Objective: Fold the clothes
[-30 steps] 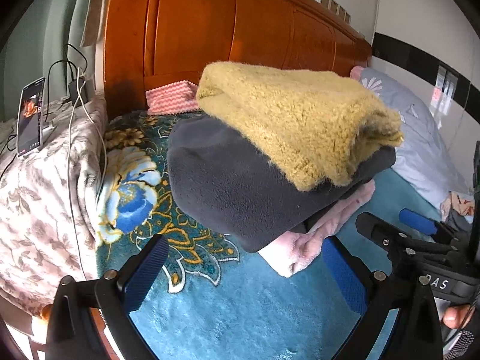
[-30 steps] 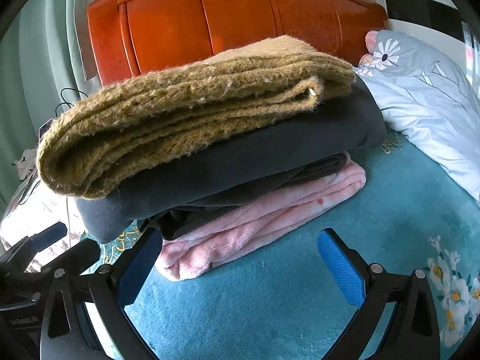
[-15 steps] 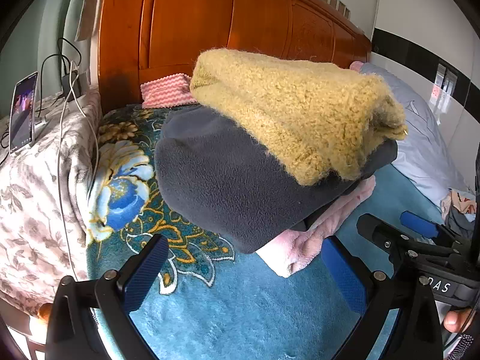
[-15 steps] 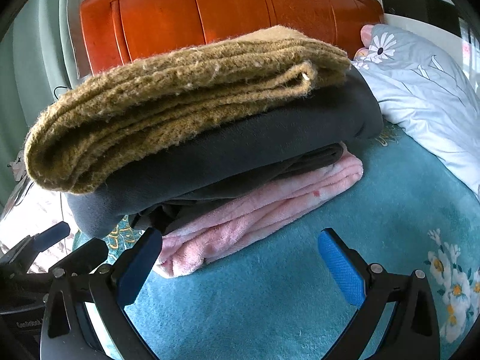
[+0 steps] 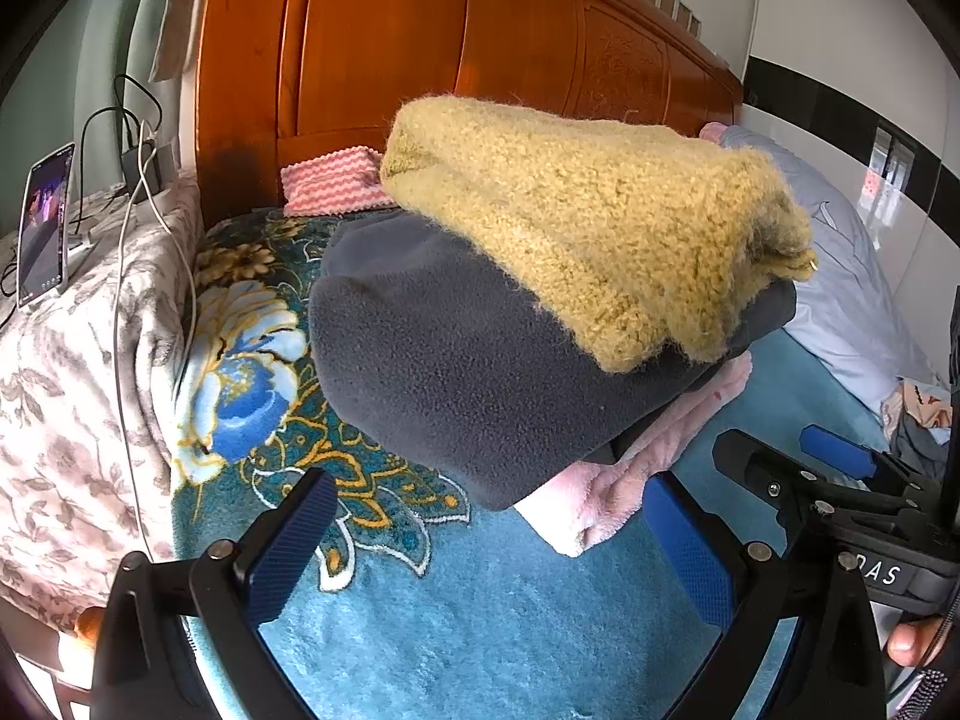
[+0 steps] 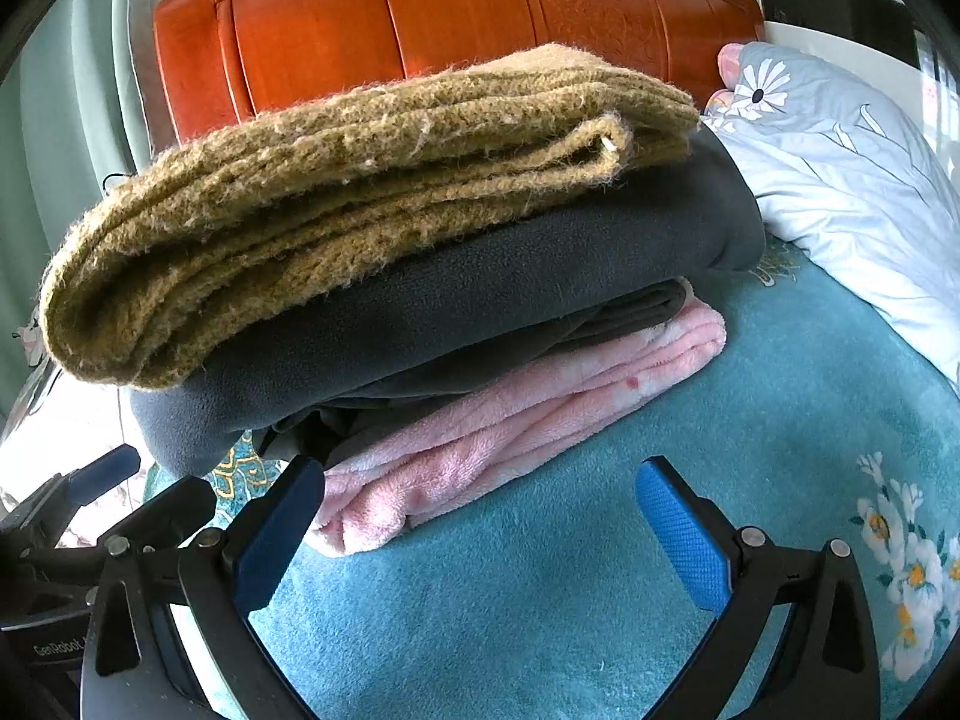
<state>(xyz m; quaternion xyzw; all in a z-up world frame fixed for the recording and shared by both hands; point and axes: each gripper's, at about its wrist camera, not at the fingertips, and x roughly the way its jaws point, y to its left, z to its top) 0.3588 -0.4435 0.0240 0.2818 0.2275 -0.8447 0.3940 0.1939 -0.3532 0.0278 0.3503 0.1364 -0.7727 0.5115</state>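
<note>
A stack of folded clothes sits on the teal bed blanket (image 5: 480, 630): a mustard knit sweater (image 5: 600, 228) on top, a dark grey fleece (image 5: 456, 360) under it, a pink plush garment (image 5: 630, 480) at the bottom. The same stack shows in the right wrist view: sweater (image 6: 360, 192), fleece (image 6: 480, 300), pink garment (image 6: 510, 432). My left gripper (image 5: 486, 540) is open and empty just in front of the stack's near corner. My right gripper (image 6: 480, 522) is open and empty, its left finger close to the pink garment's corner. It also shows in the left wrist view (image 5: 840, 480).
An orange wooden headboard (image 5: 450, 60) stands behind the stack. A grey-blue floral pillow (image 6: 840, 168) lies to the right. A pink zigzag cloth (image 5: 330, 186) lies by the headboard. A phone (image 5: 45, 222) and cables rest on a floral-covered surface at left.
Both grippers have moved closer to the stack, which now looks larger in both views. Both stay open and the clothes have not moved.
</note>
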